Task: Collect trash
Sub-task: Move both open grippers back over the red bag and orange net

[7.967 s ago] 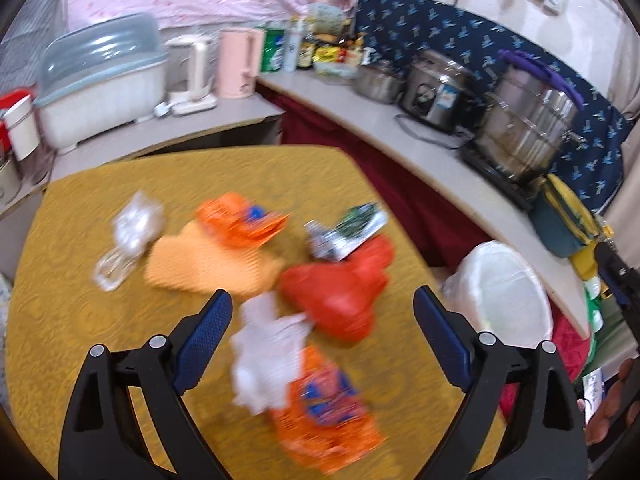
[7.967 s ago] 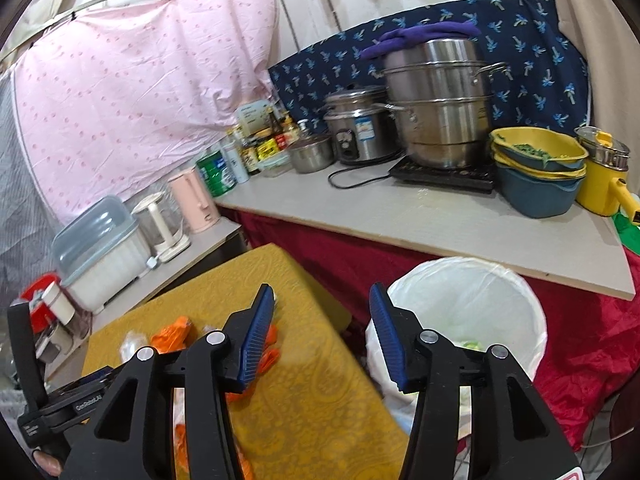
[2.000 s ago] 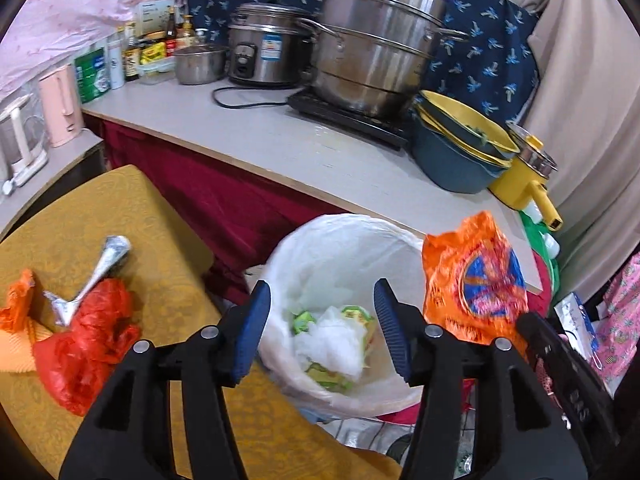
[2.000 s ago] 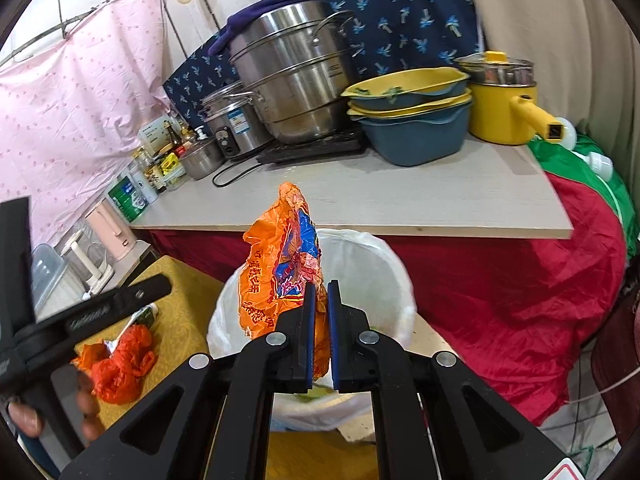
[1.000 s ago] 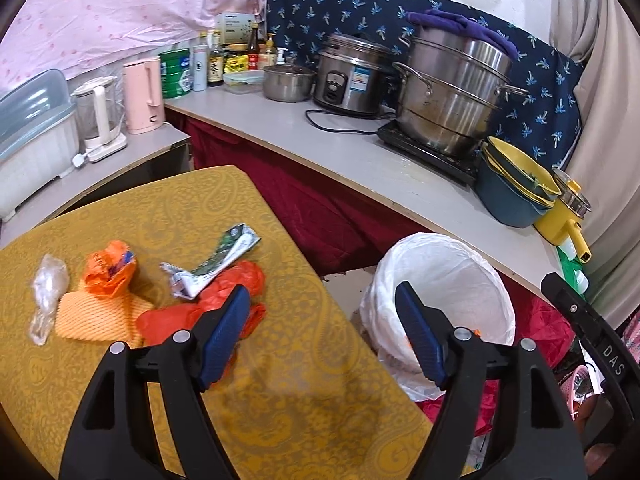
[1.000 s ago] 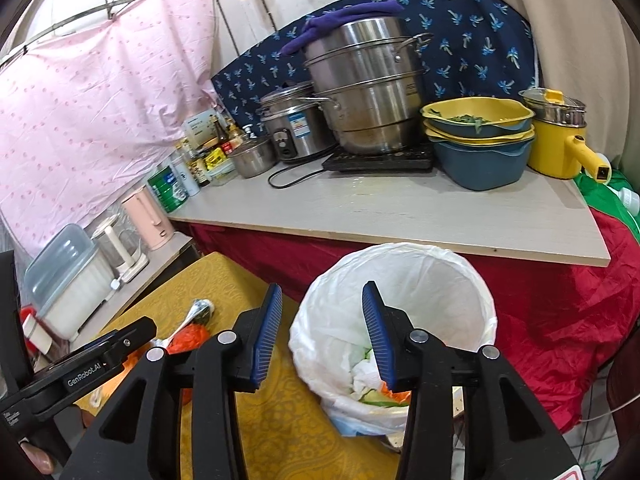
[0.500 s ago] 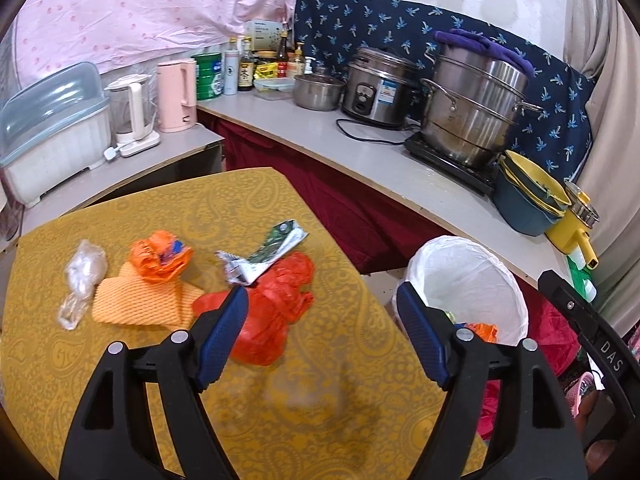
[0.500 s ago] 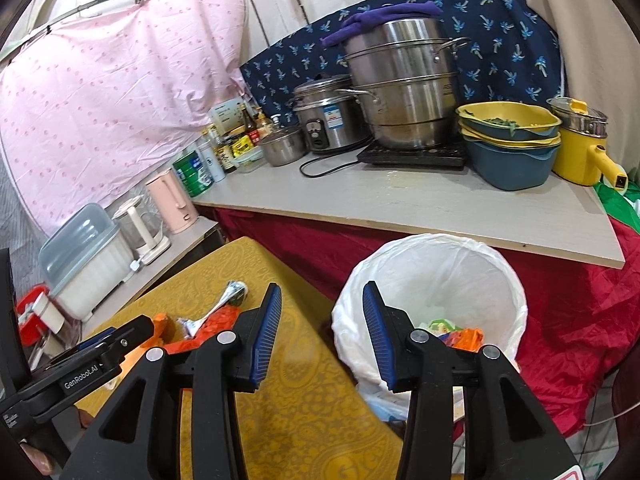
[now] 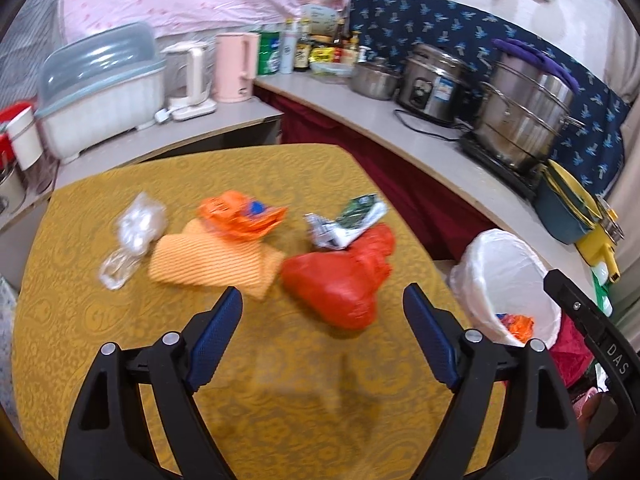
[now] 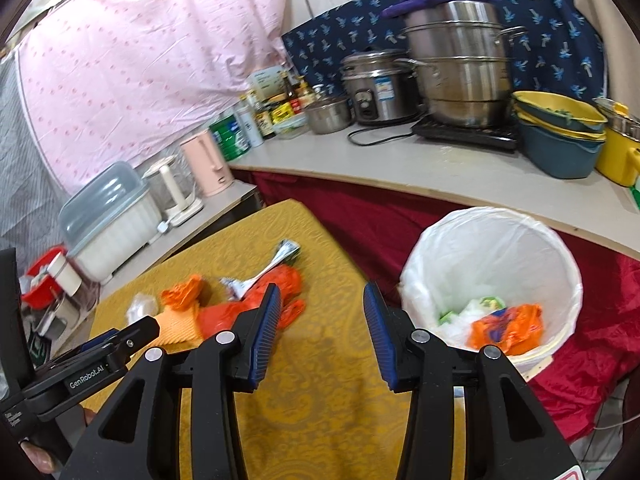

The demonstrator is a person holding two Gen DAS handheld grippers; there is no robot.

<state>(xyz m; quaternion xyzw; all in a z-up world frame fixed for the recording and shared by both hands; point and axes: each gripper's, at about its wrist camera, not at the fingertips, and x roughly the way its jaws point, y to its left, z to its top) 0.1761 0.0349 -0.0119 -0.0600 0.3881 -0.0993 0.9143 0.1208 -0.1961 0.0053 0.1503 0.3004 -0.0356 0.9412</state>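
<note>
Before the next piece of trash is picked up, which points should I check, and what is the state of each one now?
1. Left gripper open, nothing between its fingers: ok.
2. Right gripper open and not holding anything: ok.
3. Red plastic bag lies just ahead of the left gripper, nothing on its near side: ok.
4. Crumpled silver-green wrapper rests against the bag's far edge and may come along: not ok.
5. White-lined trash bin open, with space above the trash inside: ok.
6. Whether the bag is empty or has something inside: cannot tell.
</note>
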